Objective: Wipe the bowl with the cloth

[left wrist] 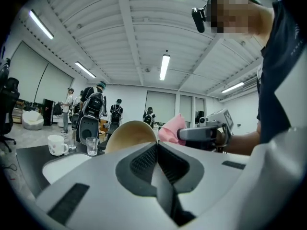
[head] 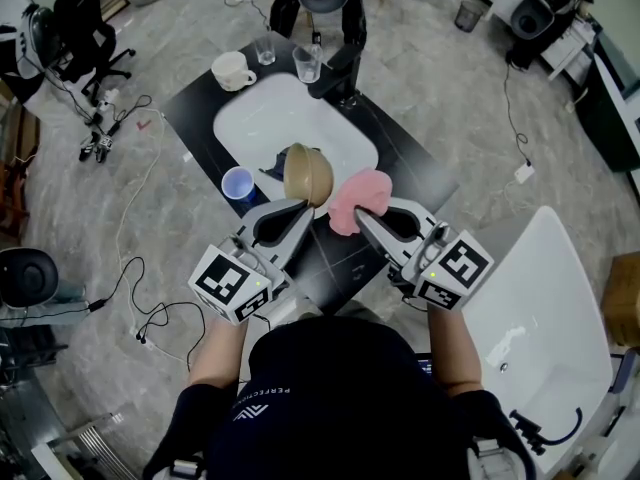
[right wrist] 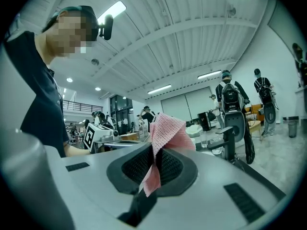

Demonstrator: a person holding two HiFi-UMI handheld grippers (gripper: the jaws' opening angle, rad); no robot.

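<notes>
left gripper [head: 302, 205]: jaws pressed together on the rim of the bowl [head: 308, 174], which it holds clear of the tabletop [head: 195, 108] and tipped on its side.
right gripper [head: 360, 214]: pinching the cloth [head: 356, 196]; a bunch stands up past its tips and a short tail hangs back between the jaws.
tabletop: black, below and beyond both grippers, with a white sink [head: 265, 118] set into it.
on the tabletop: a blue cup [head: 237, 183] just left of the left gripper's tips. Beyond the sink are a white mug [head: 232, 70], two glasses [head: 265, 48] and a black tap [head: 340, 73].
room: grey marbled floor [head: 450, 98] with cables [head: 140, 298] trailing left of the left gripper. A white tub [head: 545, 308] lies to the right of the right gripper. The ceiling is ribbed and white with strip lights, and people stand far behind.
bowl, place: at the left gripper's tips and just left of the right gripper's, above the near edge of the sink. It is beside the cloth, but I cannot tell whether they touch.
bowl, look: tan, smooth, matt and round, with a thin rim.
cloth, look: pink, with a waffle weave, crumpled into a loose bunch.
</notes>
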